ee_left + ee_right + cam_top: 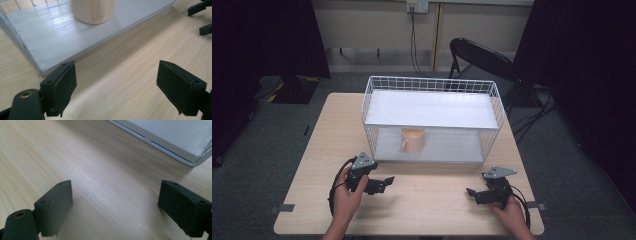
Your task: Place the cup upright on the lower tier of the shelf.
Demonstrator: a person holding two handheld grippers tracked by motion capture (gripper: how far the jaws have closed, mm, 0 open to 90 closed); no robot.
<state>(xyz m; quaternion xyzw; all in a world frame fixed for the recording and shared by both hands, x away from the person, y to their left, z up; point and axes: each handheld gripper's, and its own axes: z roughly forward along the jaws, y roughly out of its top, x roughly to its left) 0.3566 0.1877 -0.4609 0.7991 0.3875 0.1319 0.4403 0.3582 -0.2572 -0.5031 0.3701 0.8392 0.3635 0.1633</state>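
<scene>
From the high view we record the left tool held low over the wooden surface, jaws spread apart and gripping nothing. The right tool sits well apart from it along the same near edge, likewise released, its jaws pointing toward the left tool. Ahead of both stands a white wire rack with two white shelves. A beige mug stands upright on the lower shelf, ahead of the left tool and slightly toward the right tool's side, handle facing the left tool.

In the left gripper view we note the left tool released, bare wood between its black pads. The mug stands ahead of it, just left of the line between the jaws, on the lower shelf. The right tool shows farther off at upper right.

In the right gripper view we find the right tool open and empty above the surface. A corner of the rack lies ahead and to its right, apart from the jaws.
</scene>
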